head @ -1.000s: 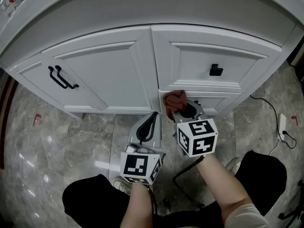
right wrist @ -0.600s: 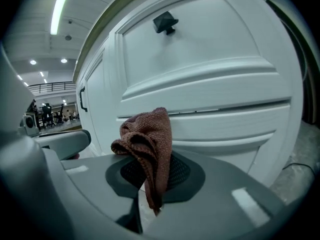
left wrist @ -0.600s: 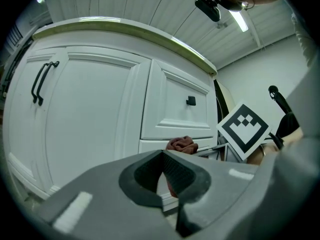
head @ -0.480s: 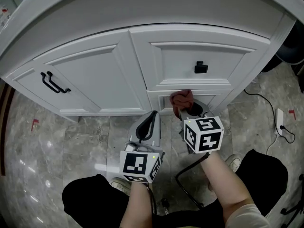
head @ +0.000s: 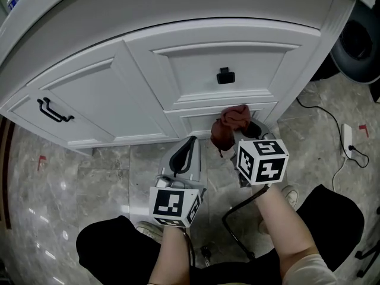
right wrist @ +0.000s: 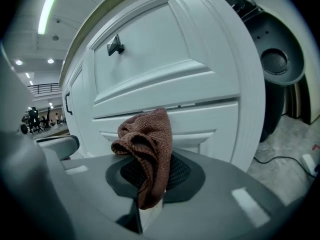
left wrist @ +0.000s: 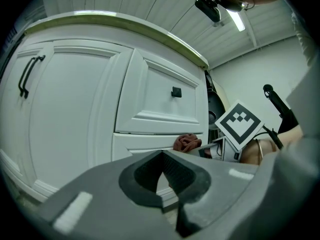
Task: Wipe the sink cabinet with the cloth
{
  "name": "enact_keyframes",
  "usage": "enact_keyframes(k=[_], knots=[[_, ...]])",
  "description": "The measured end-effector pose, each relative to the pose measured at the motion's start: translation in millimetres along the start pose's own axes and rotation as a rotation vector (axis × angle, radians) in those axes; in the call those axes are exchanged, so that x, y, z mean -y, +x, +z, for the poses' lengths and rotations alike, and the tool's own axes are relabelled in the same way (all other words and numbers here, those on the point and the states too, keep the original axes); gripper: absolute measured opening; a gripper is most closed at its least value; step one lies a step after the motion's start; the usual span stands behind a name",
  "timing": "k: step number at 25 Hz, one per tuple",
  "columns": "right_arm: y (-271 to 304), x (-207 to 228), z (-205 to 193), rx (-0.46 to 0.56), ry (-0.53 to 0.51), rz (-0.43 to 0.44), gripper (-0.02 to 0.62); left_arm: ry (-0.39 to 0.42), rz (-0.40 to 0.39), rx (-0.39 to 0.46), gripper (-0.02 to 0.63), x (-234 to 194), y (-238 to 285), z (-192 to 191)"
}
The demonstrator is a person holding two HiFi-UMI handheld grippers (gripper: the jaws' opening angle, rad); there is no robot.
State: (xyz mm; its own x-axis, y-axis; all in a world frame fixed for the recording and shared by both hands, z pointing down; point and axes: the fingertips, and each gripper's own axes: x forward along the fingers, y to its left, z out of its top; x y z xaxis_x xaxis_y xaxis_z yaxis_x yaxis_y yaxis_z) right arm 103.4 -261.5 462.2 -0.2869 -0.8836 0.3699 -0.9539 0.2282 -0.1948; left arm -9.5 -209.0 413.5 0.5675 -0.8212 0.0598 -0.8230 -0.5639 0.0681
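The white sink cabinet (head: 107,94) fills the upper half of the head view, with a drawer carrying a black knob (head: 224,76) and a lower drawer front beneath it. A reddish-brown cloth (head: 230,124) is bunched against that lower drawer front (right wrist: 200,124). My right gripper (head: 237,132) is shut on the cloth (right wrist: 147,151), which sticks up between its jaws. My left gripper (head: 185,153) hangs shut and holds nothing, a little left of the right one and short of the cabinet (left wrist: 75,109). The cloth (left wrist: 187,142) shows past its tips.
A door with a black bar handle (head: 52,110) lies at the cabinet's left. Grey marble floor (head: 89,183) runs below. A white power strip with cables (head: 347,141) sits at right, and a dark round object (head: 359,40) stands beside the cabinet's right end.
My right gripper has carried the cloth rightward along the lower drawer front. The head view has shifted right with it. The left gripper has stayed put.
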Motion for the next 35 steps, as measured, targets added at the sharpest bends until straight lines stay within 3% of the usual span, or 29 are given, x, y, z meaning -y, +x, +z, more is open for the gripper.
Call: enact_keyframes(k=[7, 14, 23, 26, 30, 35], knots=[[-22, 51, 3, 0.008, 0.024, -0.109, 0.081, 0.009, -0.057, -0.008, 0.001, 31, 16, -4], [-41, 78, 11, 0.057, 0.07, -0.139, 0.081, 0.008, -0.1, -0.022, 0.0, 58, 24, -12], [-59, 110, 7, 0.077, 0.103, -0.211, 0.078, 0.007, -0.092, -0.026, 0.001, 62, 27, -23], [-57, 89, 2, 0.096, 0.07, -0.17, 0.08, 0.002, -0.088, -0.024, 0.001, 56, 26, -30], [-36, 25, -5, 0.106, -0.019, -0.04, 0.08, -0.011, -0.055, -0.03, 0.001, 37, 21, -42], [1, -50, -28, 0.065, -0.04, 0.096, 0.08, -0.012, 0.005, -0.029, 0.001, -2, 4, -49]])
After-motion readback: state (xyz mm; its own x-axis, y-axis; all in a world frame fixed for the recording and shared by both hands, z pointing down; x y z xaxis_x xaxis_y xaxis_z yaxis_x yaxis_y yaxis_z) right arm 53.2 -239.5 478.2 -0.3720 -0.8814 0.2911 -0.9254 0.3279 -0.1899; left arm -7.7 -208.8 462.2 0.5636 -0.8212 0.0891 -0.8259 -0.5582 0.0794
